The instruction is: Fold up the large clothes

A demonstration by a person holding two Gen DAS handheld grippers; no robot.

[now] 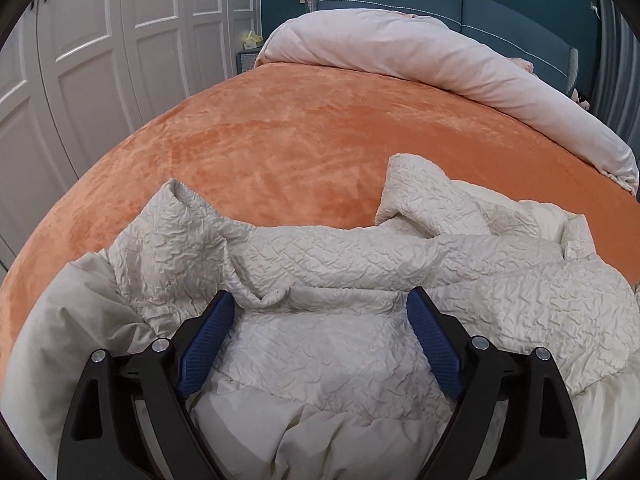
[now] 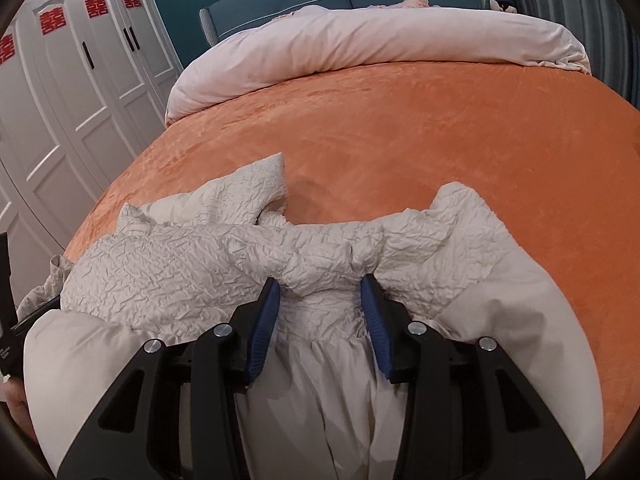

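Currently: cream padded garment (image 1: 320,264), soft, bulky, heaped on bed (image 1: 304,132).
Left gripper (image 1: 320,320) fingers apart; right gripper (image 2: 322,300) clamped on bunched fabric; hems are best gripped.

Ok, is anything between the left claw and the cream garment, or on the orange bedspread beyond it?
Nothing visible: the left claw sits open directly over the garment, and the orange bedspread beyond is bare up to the rolled duvet.
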